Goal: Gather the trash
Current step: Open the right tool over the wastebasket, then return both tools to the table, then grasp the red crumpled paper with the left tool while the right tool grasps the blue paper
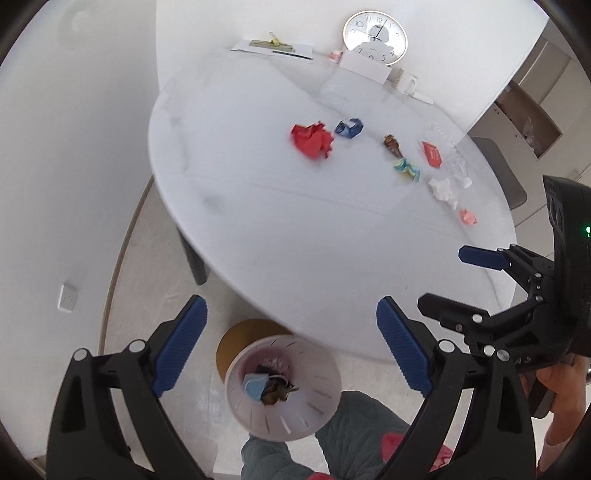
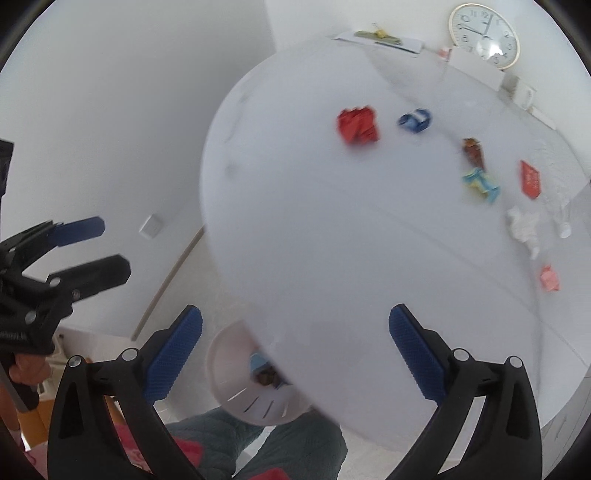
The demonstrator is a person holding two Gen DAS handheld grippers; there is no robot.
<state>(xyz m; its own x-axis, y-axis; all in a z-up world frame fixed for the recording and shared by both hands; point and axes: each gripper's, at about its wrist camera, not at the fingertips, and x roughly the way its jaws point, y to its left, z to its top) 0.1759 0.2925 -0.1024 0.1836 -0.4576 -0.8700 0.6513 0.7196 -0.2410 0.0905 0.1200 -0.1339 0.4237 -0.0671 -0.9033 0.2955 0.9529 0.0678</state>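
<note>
While both jaws gape empty | trash bin [image 1: 282, 391] below left gripper [image 1: 291, 345] | red wad [image 1: 312, 140] far ahead

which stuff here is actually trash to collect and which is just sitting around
Part of the job: red crumpled paper, blue wrapper, brown wrapper, teal-yellow wrapper, red packet, white tissue, pink scrap, waste bin.

Just lying about: wall clock, white mug, clipboard with papers.
</note>
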